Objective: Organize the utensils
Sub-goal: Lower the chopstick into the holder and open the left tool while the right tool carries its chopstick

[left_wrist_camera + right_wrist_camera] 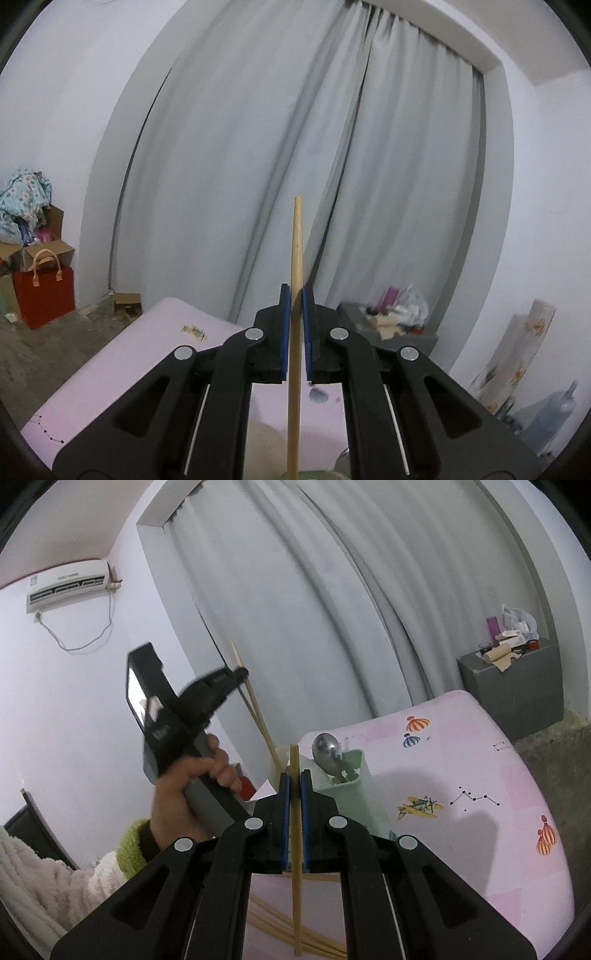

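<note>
**Two chopsticks aloft, the holder waiting below**

We have a chopstick clamped in each gripper. In the left wrist view the left gripper (294, 295) pinches a slim pale wooden chopstick (296, 258) between its blue pads, the stick running upright through the centre of the frame, its tip against the grey curtain (258, 147). In the right wrist view the right gripper (294, 777) is clenched on a second wooden chopstick (295, 886), also upright in the frame, its top end just above the fingertips.

The pale green plastic utensil holder (351, 786) sits just beyond the right fingertips, centre of that frame, on the pink patterned tablecloth (480, 775); a steel spoon (327, 753) already stands in it, bowl up. More chopsticks (280, 926) lie loose on the cloth at the bottom of the frame.

The left gripper shows at centre left, higher than the holder, with its stick slanting down toward the holder's near rim; whether the lower end has reached inside we cannot tell. We judge the right hand nearer: its stick's long axis is roughly in line with the opening ahead, so a short advance and a lowering would drop it in
</note>
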A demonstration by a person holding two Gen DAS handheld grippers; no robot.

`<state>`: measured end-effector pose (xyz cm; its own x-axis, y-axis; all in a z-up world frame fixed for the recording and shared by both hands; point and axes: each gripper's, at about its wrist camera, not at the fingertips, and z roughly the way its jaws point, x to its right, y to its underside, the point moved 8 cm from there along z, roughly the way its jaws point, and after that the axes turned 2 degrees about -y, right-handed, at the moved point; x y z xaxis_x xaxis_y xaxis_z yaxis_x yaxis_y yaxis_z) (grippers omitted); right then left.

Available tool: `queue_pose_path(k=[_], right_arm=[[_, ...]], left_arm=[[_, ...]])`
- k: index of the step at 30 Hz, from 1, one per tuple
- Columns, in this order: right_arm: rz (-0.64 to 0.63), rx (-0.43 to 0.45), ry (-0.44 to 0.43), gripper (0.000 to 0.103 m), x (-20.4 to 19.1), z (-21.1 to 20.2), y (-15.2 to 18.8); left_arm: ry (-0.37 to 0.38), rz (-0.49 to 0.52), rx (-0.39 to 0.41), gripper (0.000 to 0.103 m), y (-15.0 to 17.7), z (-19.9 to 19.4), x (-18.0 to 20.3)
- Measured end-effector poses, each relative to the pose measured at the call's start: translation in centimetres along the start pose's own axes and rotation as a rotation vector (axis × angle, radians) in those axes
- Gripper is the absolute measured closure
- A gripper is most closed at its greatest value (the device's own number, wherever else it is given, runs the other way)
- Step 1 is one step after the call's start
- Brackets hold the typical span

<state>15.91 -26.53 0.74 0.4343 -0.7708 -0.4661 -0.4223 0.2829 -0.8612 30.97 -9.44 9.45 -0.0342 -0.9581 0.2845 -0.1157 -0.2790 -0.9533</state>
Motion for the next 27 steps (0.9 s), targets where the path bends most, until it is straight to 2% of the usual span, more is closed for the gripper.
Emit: queue_pose_path(k=[3, 12, 19, 21, 27], right_arm=[[0.011, 0.003, 0.003, 0.097, 0.5, -0.2, 0.0], [0.002, 0.015, 0.018, 0.097, 0.3, -1.1, 0.0], [-0.024, 0.028, 0.025, 0.097, -1.1, -1.9, -0.3], [-0.037, 0.033, 0.027, 0.097, -1.7, -2.1, -0.5], [-0.076, 0.054, 0.026, 0.097, -3.4, -2.9, -1.7]], left_arm=[[-0.022, 0.034, -0.017, 0.098, 1.1, 0.1, 0.0], [-0.013, 0.016, -0.099, 0.097, 3.0, -2.8, -1.9], [0.015, -0.019, -0.150, 0.071, 3.7, -6.1, -3.3], [0.026, -0.013, -0.152, 0.066, 3.8, -7.3, -3.6], [0.072, 0.048, -0.181, 0.043, 4.3, -11.7, -4.1]])
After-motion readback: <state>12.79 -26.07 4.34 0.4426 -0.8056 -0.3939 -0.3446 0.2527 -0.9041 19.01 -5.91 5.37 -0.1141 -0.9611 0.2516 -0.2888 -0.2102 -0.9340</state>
